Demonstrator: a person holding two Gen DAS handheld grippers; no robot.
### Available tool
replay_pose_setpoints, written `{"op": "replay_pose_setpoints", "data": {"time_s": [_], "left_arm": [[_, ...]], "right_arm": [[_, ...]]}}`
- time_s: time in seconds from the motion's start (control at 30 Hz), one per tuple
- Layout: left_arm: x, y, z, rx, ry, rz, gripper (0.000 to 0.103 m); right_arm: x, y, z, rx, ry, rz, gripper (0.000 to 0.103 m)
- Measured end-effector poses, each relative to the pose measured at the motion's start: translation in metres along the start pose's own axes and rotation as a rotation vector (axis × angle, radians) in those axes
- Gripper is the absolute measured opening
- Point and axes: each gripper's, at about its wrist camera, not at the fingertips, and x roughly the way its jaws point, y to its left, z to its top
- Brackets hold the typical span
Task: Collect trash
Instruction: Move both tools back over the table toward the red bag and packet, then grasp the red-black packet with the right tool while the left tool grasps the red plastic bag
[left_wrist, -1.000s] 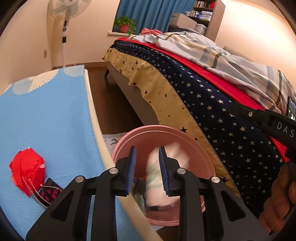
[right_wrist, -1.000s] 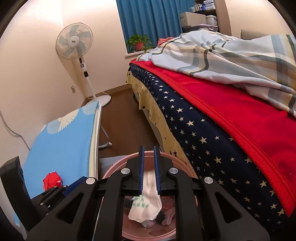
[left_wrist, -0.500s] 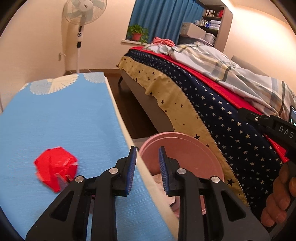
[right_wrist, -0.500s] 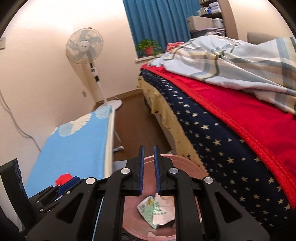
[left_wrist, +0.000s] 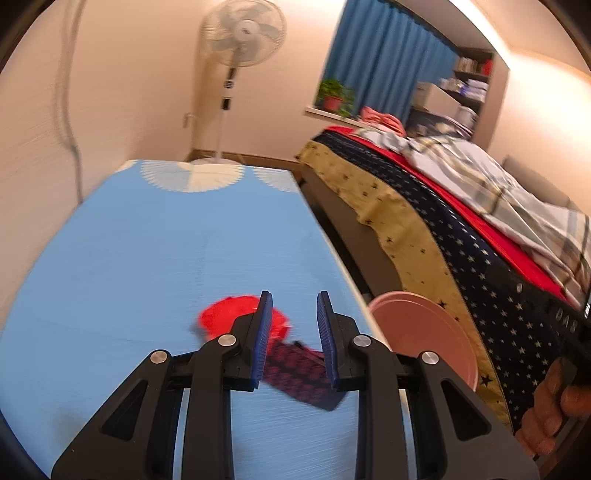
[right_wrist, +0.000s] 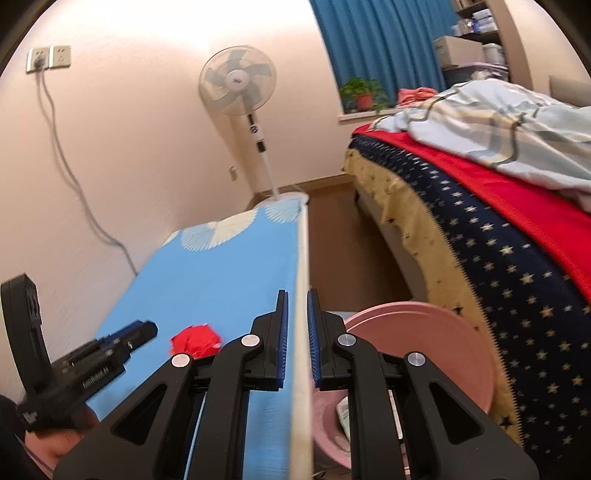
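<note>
the left tool (left_wrist: 293, 314) is open and empty above the blue bench (left_wrist: 147, 258), the red wrapper (left_wrist: 236, 319) just ahead to its left, a dark packet (left_wrist: 299, 373) lying under it; the right tool (right_wrist: 295, 317), narrowly parted and empty, sits farther off by the pink bin (right_wrist: 424, 332)

Bedroom, from both wrist cameras: we are finding very little legible writing here. On the black housing (left_wrist: 563, 323) of the right gripper (right_wrist: 296, 321), at the left camera's right edge, we are making out pale, smeared capitals that look like "D A S". On the black housing (right_wrist: 92, 371) of the left gripper (left_wrist: 293, 321), the right camera is catching a line of small white lettering, too blurred to read. The standing fan (right_wrist: 237, 79) is carrying a badge on its hub and marks on its pole; we are reading neither.
</note>
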Motion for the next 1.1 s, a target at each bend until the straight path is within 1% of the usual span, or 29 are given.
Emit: {"op": "replay_pose_setpoints", "data": {"time_s": [0.17,0.33,0.43,0.57,0.6,0.63,0.67,0.9,0.97,1.0,1.03,1.07,1.1], "left_arm": [[-0.009,0.018,-0.004,-0.026,-0.01,0.044,0.025],[-0.012,0.029,-0.009,-0.039,-0.008,0.073,0.025],[-0.011,0.034,-0.011,-0.043,-0.003,0.087,0.025],[-0.009,0.036,-0.013,-0.045,0.006,0.097,0.025],[-0.008,0.037,-0.013,-0.044,0.008,0.1,0.025],[-0.008,0.037,-0.013,-0.043,0.009,0.102,0.025],[-0.007,0.038,-0.013,-0.043,0.01,0.103,0.025],[-0.004,0.043,-0.015,-0.056,0.019,0.112,0.025],[-0.002,0.044,-0.015,-0.059,0.021,0.114,0.025],[-0.001,0.045,-0.015,-0.06,0.023,0.115,0.025],[0.0,0.046,-0.015,-0.061,0.024,0.118,0.025],[0.001,0.046,-0.016,-0.062,0.026,0.12,0.025],[0.002,0.047,-0.016,-0.062,0.028,0.123,0.025]], "right_arm": [[0.013,0.02,-0.015,-0.031,0.038,0.055,0.012],[0.023,0.036,-0.027,-0.056,0.075,0.102,0.012],[0.033,0.046,-0.037,-0.076,0.12,0.138,0.012],[0.045,0.057,-0.047,-0.103,0.169,0.158,0.012],[0.048,0.058,-0.05,-0.107,0.183,0.163,0.026],[0.05,0.059,-0.052,-0.111,0.193,0.163,0.042],[0.053,0.061,-0.054,-0.117,0.203,0.166,0.044],[0.066,0.071,-0.066,-0.167,0.251,0.167,0.045],[0.07,0.073,-0.069,-0.178,0.266,0.17,0.041],[0.071,0.074,-0.07,-0.185,0.272,0.171,0.038],[0.073,0.076,-0.071,-0.192,0.276,0.174,0.032],[0.074,0.077,-0.072,-0.197,0.278,0.175,0.028],[0.074,0.078,-0.072,-0.202,0.28,0.178,0.02]]}}
